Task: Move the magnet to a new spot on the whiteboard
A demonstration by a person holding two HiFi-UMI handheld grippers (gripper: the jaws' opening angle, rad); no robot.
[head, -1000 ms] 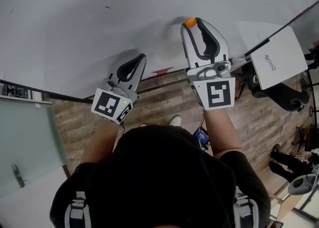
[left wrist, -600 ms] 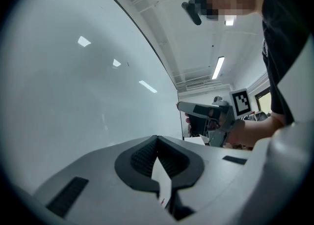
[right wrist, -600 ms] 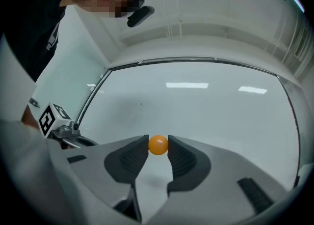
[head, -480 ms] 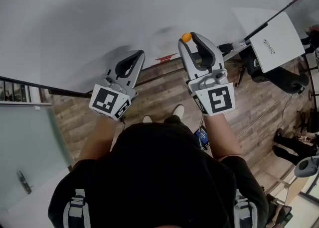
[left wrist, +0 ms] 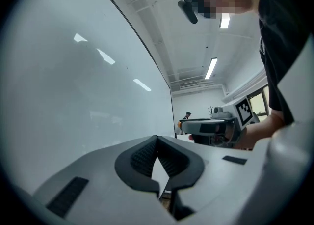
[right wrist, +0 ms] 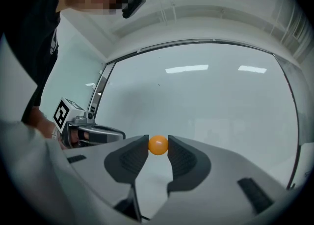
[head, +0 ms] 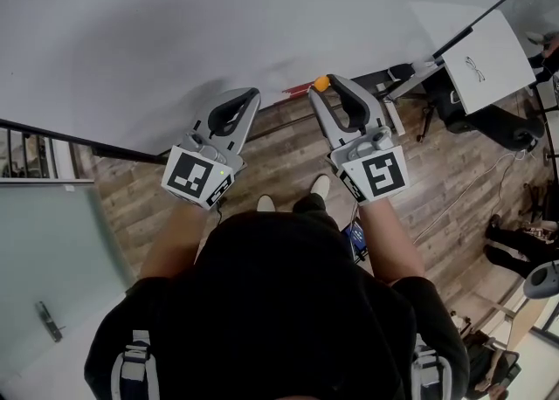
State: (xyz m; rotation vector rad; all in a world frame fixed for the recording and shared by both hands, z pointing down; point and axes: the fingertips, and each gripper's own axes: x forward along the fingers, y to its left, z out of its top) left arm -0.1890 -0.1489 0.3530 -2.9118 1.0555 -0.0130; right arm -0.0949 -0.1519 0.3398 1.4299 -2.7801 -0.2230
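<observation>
A small orange ball magnet [head: 321,84] [right wrist: 158,145] is pinched between the tips of my right gripper [head: 327,86] [right wrist: 158,146], which is shut on it. The magnet hangs just off the lower edge of the big whiteboard [head: 175,31] [right wrist: 211,101], not touching it as far as I can tell. My left gripper [head: 251,94] [left wrist: 157,139] is shut with nothing in it, close to the board's lower edge, to the left of the right one. In the left gripper view the whiteboard [left wrist: 73,96] fills the left side and the right gripper [left wrist: 213,126] shows beyond.
A wooden floor [head: 279,158] lies below the board. A white table [head: 489,66] with a pair of glasses stands at the upper right, with chairs and legs of other people [head: 511,241] nearby. A glass door [head: 44,241] is at the left.
In the head view the right gripper with the magnet has come down from over the white surface to the board's lower edge. The left gripper has stayed beside it, still shut.
</observation>
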